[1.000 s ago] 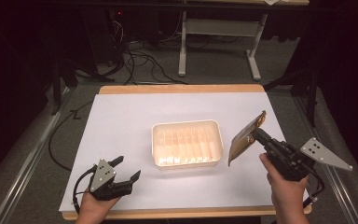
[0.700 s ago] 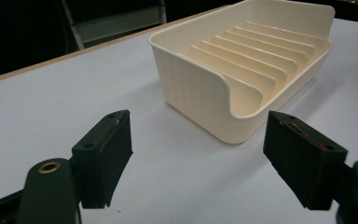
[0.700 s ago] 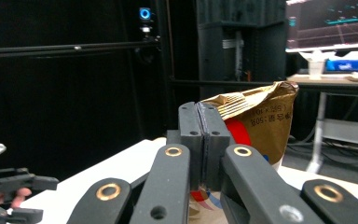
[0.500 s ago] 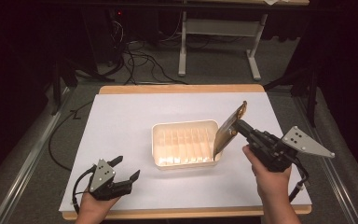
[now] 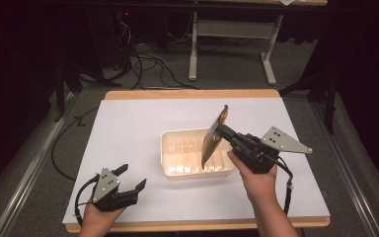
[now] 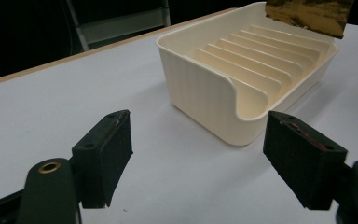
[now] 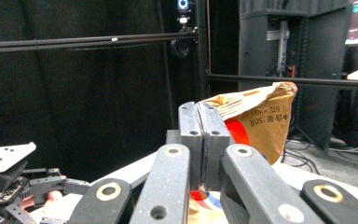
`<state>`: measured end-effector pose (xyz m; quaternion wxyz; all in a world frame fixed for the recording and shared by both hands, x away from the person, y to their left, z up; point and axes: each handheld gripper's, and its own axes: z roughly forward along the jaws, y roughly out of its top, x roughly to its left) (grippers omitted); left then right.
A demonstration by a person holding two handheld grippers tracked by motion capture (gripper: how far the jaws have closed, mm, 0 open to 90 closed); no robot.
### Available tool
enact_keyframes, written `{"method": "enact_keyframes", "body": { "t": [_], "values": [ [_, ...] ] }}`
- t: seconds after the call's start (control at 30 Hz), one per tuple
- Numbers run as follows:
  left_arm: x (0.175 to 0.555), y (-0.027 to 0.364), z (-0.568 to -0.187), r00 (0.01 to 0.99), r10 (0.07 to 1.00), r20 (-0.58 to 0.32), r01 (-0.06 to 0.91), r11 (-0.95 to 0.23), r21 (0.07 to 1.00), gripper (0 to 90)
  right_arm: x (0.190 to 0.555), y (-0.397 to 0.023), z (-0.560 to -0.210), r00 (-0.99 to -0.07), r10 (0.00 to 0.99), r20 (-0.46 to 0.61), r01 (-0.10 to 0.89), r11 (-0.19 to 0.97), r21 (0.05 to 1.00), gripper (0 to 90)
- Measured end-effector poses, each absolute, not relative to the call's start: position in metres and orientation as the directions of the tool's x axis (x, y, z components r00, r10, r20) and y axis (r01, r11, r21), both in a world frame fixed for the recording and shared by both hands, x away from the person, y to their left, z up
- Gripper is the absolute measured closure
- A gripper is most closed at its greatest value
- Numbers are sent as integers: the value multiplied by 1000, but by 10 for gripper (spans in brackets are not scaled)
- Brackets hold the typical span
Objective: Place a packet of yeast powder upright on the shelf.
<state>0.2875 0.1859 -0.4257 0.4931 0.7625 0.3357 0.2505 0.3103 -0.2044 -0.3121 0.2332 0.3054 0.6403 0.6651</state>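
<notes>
Your right gripper (image 5: 223, 129), right of centre in the high view, has its jaws clamped together on a flat brown packet (image 5: 213, 135). The packet stands on edge, tilted, over the right end of the cream ribbed tray (image 5: 177, 170) at mid-frame. Your left gripper (image 5: 128, 186) sits at the lower left on the white table sheet (image 5: 128, 128), jaws apart around nothing, well clear of the tray.

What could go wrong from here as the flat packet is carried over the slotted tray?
1. The right gripper pinches the packet by one edge only, so it could swing or slip out.
2. The packet hangs tilted over the tray; its lower edge may catch a divider rib instead of entering a slot.
3. The left gripper rests open, apart from the tray, so a nudge could shift it.
</notes>
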Motion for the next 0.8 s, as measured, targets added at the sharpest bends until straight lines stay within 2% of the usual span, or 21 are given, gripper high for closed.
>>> {"method": "enact_keyframes", "body": {
  "t": [0.8],
  "values": [
    [288, 190, -425, 645, 763, 46, 269, -283, 921, 240, 340, -163, -330, -748, 651, 129, 126, -50, 991, 900]
  ]
}}
